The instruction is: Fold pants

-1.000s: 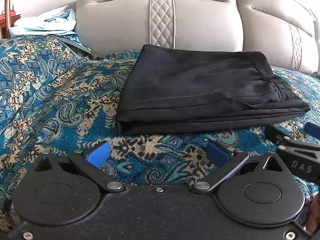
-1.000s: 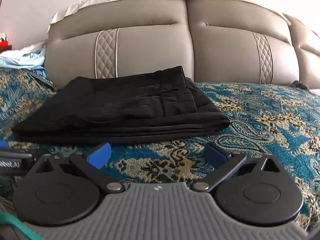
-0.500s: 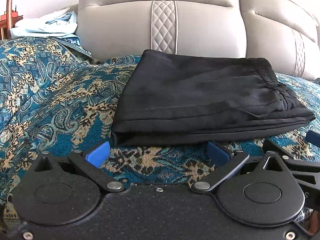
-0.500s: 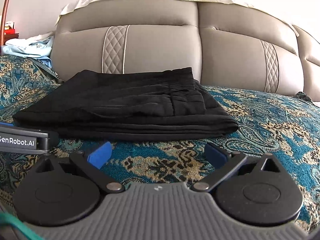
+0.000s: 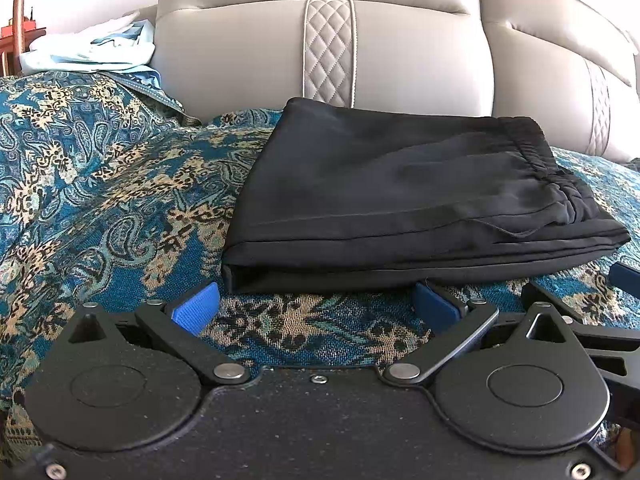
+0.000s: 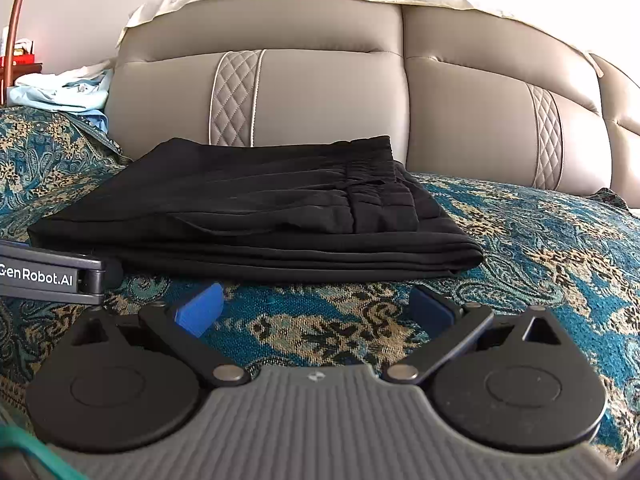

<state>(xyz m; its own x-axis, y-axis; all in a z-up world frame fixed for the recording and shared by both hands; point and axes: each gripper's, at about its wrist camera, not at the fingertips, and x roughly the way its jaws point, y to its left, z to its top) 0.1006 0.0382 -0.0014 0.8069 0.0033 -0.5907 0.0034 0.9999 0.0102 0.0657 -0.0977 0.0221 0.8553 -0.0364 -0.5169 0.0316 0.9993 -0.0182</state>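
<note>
Black pants [image 5: 400,200] lie folded into a flat rectangle on the patterned bedspread, their elastic waistband to the right. In the right wrist view the same pants [image 6: 260,216] show as a stack of several layers. My left gripper [image 5: 316,304] is open just short of the pants' near edge, its blue pads empty. My right gripper [image 6: 316,308] is likewise open in front of the pants, holding nothing. The left gripper's body [image 6: 44,276] shows at the left edge of the right wrist view, and the right gripper's fingers [image 5: 576,308] show at the right edge of the left wrist view.
A teal and gold paisley bedspread [image 5: 100,200] covers the bed. A padded grey headboard [image 6: 320,100] stands right behind the pants. Light blue clothes [image 5: 92,52] are piled at the far left. A copper lamp pole [image 6: 16,28] rises at the left.
Both grippers have moved closer to the pants' near edge and tipped up a little. The pants have not moved, and both grippers stay open.
</note>
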